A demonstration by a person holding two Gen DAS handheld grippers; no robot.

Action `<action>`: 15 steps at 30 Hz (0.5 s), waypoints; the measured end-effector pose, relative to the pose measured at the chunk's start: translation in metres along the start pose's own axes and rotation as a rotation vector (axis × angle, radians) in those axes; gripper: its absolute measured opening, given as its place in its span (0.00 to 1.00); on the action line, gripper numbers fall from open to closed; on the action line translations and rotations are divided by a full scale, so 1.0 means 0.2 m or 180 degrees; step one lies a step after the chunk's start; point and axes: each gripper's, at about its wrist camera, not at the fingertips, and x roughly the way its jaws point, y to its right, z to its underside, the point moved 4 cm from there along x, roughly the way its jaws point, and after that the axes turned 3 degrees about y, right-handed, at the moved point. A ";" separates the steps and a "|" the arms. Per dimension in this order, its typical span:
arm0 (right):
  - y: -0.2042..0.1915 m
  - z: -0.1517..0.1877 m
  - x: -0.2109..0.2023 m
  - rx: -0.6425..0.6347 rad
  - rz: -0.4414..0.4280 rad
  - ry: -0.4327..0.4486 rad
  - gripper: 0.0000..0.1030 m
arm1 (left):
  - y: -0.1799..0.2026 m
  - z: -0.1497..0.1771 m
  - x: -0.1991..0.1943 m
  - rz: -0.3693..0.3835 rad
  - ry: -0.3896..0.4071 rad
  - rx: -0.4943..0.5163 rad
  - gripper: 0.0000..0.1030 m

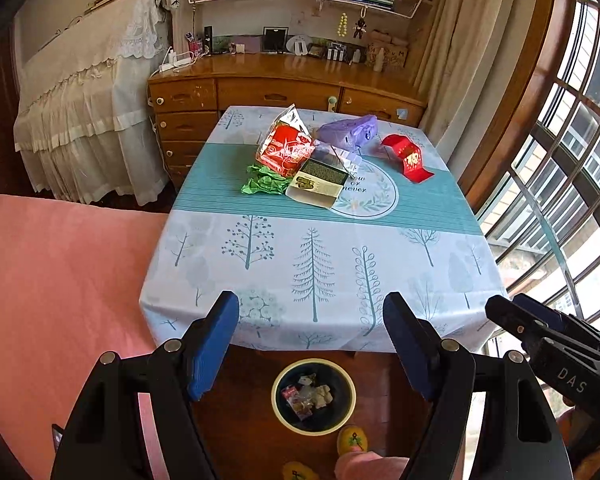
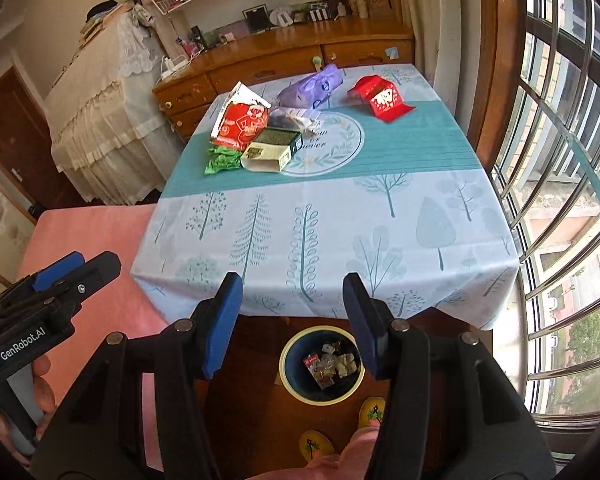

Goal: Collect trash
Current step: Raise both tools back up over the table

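Trash lies at the far half of the table [image 1: 316,264]: a red snack bag [image 1: 285,148], crumpled green paper [image 1: 264,182], a cream and dark box [image 1: 318,184], a purple plastic bag [image 1: 350,130] and a red paper box [image 1: 410,158]. The same pile shows in the right wrist view, with the red snack bag [image 2: 241,124] and red paper box [image 2: 382,98]. A round bin [image 1: 314,396] [image 2: 322,364] with wrappers stands on the floor below the near table edge. My left gripper [image 1: 312,344] and right gripper [image 2: 291,320] hang open and empty above the bin.
A pink-covered surface [image 1: 59,300] lies to the left of the table. A wooden dresser [image 1: 259,88] stands behind it, and barred windows [image 2: 560,200] run along the right. A person's yellow slippers [image 2: 372,412] are beside the bin.
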 end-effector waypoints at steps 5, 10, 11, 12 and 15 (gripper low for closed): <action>0.06 -0.10 -0.01 0.0068 0.0108 0.0168 0.48 | -0.05 -0.10 0.07 -0.0079 -0.0031 -0.0045 0.74; 0.14 -0.20 0.11 0.0111 0.0066 0.0110 0.48 | -0.11 -0.18 0.27 -0.0121 -0.0150 -0.0156 0.74; 0.16 -0.22 0.16 0.0106 0.0060 0.0099 0.48 | -0.13 -0.20 0.33 -0.0139 -0.0190 -0.0207 0.74; 0.18 -0.25 0.21 0.0099 0.0036 0.0076 0.48 | -0.15 -0.21 0.39 -0.0147 -0.0231 -0.0258 0.74; 0.20 -0.36 0.40 0.0036 -0.0082 -0.0031 0.48 | -0.21 -0.29 0.58 -0.0237 -0.0333 -0.0437 0.73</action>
